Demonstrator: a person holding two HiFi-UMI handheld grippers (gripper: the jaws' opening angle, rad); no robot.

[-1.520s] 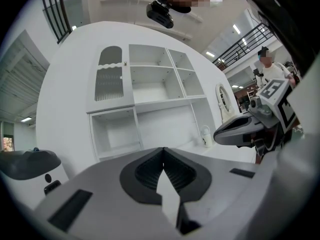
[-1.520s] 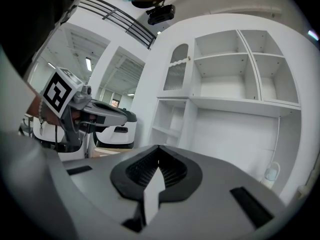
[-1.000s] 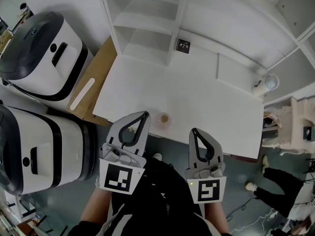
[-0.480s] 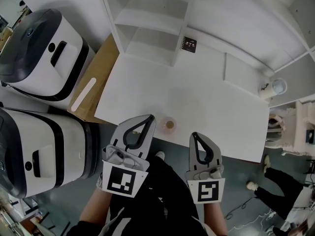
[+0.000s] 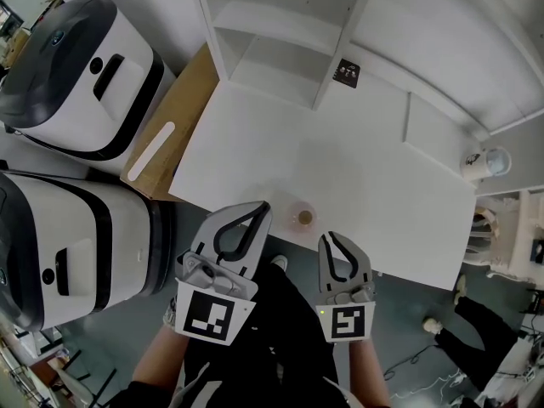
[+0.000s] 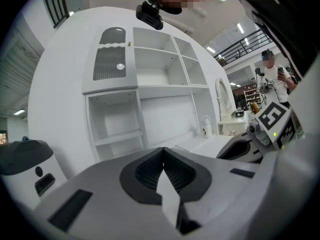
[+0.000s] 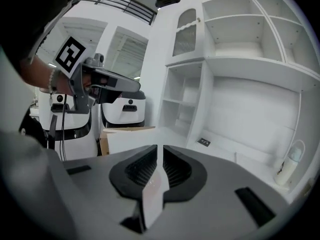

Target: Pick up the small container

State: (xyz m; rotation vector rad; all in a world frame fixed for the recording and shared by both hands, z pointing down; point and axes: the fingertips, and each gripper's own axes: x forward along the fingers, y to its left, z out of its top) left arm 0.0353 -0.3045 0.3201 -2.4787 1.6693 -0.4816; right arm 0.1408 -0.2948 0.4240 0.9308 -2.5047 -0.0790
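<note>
Though near left tongs (image 5: 262,209), small container (image 5: 303,218) on table (image 5: 340,160).

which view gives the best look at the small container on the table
The head view: the small container sits in plain sight near the front edge of the white table. Neither gripper view shows it; each one's own jaws fill the lower frame, with shelves beyond.

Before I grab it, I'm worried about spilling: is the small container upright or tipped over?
Upright: the small container stands on the table near its front edge, round rim facing up.
</note>
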